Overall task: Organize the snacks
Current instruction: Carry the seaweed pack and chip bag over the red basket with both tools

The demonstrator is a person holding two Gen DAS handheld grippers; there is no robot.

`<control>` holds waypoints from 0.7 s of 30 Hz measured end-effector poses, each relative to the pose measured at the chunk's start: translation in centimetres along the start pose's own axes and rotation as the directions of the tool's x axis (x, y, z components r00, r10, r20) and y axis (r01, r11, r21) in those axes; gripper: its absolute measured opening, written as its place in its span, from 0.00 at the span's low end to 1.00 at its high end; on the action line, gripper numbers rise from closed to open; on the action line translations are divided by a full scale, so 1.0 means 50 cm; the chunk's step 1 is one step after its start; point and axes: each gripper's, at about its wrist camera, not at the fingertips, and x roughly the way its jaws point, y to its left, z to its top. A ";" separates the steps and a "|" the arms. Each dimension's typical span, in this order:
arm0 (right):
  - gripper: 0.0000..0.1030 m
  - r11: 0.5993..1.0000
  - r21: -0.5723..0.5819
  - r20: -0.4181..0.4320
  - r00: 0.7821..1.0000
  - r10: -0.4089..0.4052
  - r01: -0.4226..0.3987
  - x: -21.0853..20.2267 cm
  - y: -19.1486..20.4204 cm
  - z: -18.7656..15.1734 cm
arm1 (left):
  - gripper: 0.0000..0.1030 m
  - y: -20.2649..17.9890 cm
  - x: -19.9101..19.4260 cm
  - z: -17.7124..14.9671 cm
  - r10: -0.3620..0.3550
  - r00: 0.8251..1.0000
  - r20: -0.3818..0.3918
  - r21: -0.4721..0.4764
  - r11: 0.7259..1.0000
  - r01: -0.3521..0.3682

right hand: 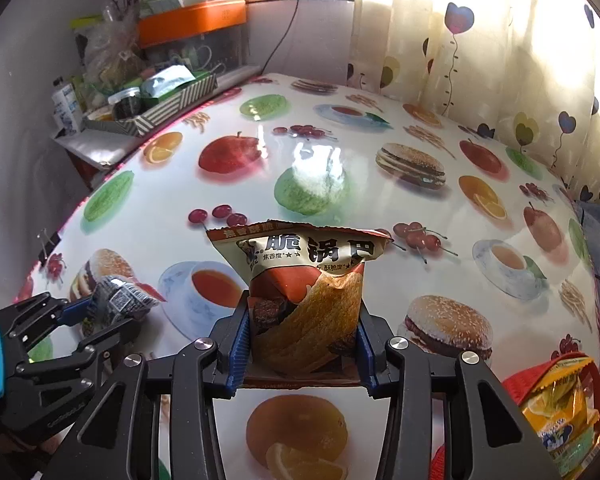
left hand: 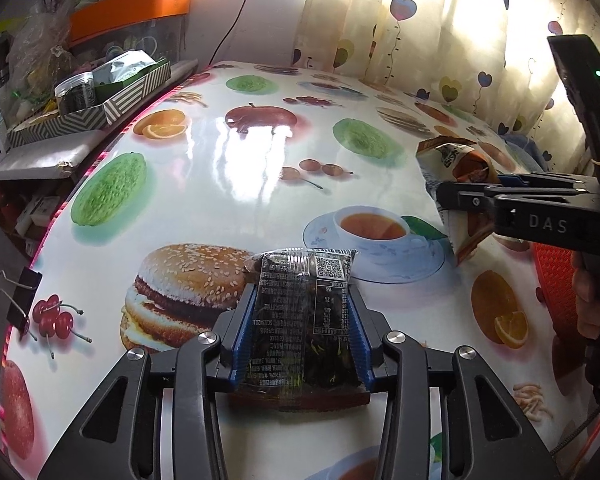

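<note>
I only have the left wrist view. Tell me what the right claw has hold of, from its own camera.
Observer: The right claw is shut on a crisp packet, brown and orange with large printed characters, pads against both its sides.
Operator: Report what lies to the right of that claw.
Observer: A red basket at the frame's lower right corner, with a yellow snack bag in it.
Operator: Say how my left claw looks from there.
Observer: The left claw shows side-on at the left edge, gripping a dark packet whose code-printed end sticks out toward the printed teacup.
</note>
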 end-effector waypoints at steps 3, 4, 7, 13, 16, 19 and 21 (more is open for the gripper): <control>0.40 1.000 0.012 0.030 0.999 0.012 -0.012 -0.038 0.003 -0.017 | 0.41 -0.002 -0.007 0.001 0.008 1.000 0.001 -0.001 1.000 -0.008; 0.40 1.000 0.017 0.041 0.999 0.014 -0.015 -0.052 0.003 -0.023 | 0.41 -0.004 -0.011 0.002 0.009 1.000 0.003 -0.002 1.000 -0.009; 0.40 0.999 0.033 0.072 0.997 0.023 -0.026 -0.090 0.001 -0.039 | 0.41 -0.011 -0.028 0.007 0.005 1.000 0.018 -0.003 1.000 -0.005; 0.40 0.998 0.062 0.132 0.991 0.013 -0.021 -0.156 -0.012 -0.064 | 0.41 -0.034 -0.068 0.022 -0.010 0.998 0.059 0.009 1.000 0.010; 0.40 0.997 0.079 0.160 0.987 -0.002 -0.011 -0.188 -0.022 -0.078 | 0.41 -0.050 -0.088 0.032 -0.027 0.996 0.080 0.018 0.999 0.026; 0.40 0.995 0.095 0.181 0.983 -0.016 -0.001 -0.217 -0.031 -0.093 | 0.41 -0.069 -0.108 0.042 -0.044 0.994 0.103 0.034 0.999 0.041; 0.40 0.995 0.103 0.191 0.981 -0.027 0.008 -0.233 -0.038 -0.104 | 0.41 -0.083 -0.119 0.049 -0.058 0.992 0.115 0.045 0.998 0.053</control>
